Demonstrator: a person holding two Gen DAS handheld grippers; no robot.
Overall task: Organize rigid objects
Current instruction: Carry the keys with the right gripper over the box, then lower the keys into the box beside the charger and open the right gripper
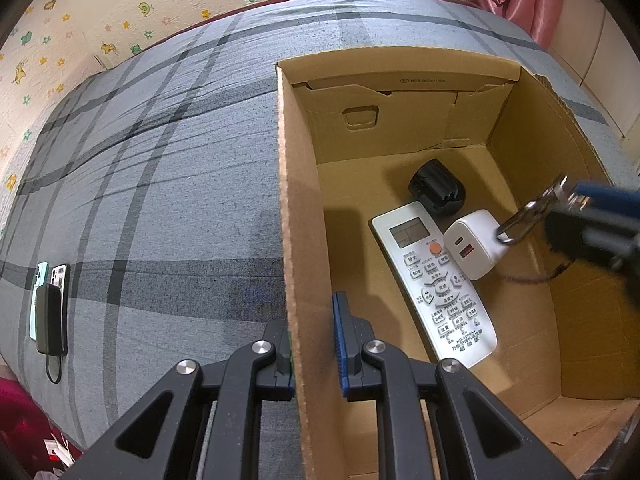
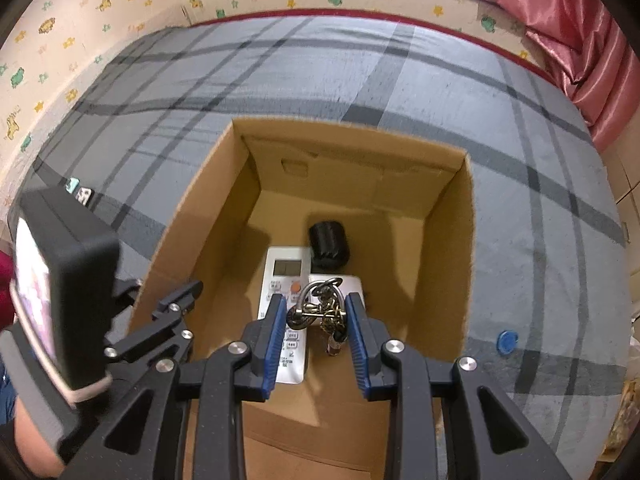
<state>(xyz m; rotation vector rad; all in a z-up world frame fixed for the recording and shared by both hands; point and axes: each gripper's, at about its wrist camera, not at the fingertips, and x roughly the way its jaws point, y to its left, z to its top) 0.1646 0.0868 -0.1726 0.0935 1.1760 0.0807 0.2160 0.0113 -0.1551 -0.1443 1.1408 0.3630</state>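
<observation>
Above the cardboard box [image 2: 452, 216] on the bed [image 2: 520, 208], right claw [image 2: 316, 312] clamps a padlock [image 2: 320, 308], shackle pointing away toward the far wall. Directly below lie the white remote [image 2: 280, 280], long axis running near to far, and a white charger [image 1: 474, 244]; a black adapter [image 1: 436, 188] sits beyond. Left claw [image 1: 312, 340] pinches the box's left wall, steadying it. Judgement: straight down suits the drop.

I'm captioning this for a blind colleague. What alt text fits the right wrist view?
The right gripper holds a bunch of keys over an open cardboard box on a grey plaid bed. A white remote, a black object and a white charger lie inside.
</observation>
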